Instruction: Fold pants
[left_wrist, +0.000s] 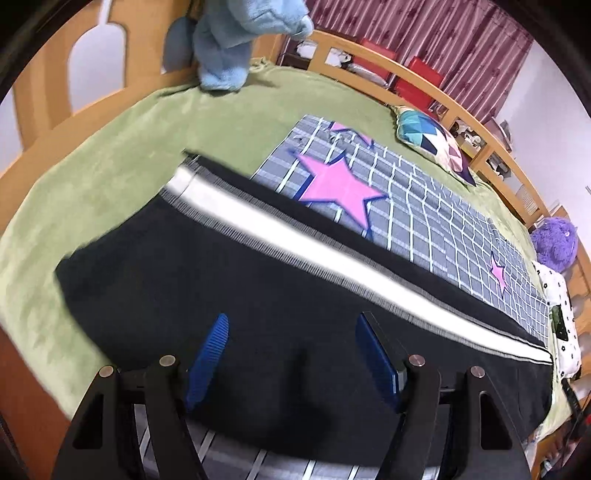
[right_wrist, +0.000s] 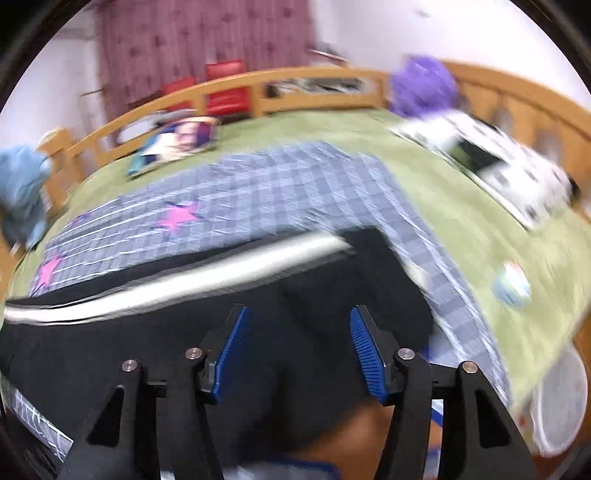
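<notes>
bed (left_wrist: 110, 177): 1 pants (left_wrist: 221, 295), 2 tongs (left_wrist: 291, 325)

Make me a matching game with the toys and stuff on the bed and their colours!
Things:
1. pants
2. fuzzy plush toy
3. big star
4. blanket

Colours:
A. green
B. pink
C. black with a white stripe
D. purple

Pairs: 1-C, 2-D, 3-B, 4-A
</notes>
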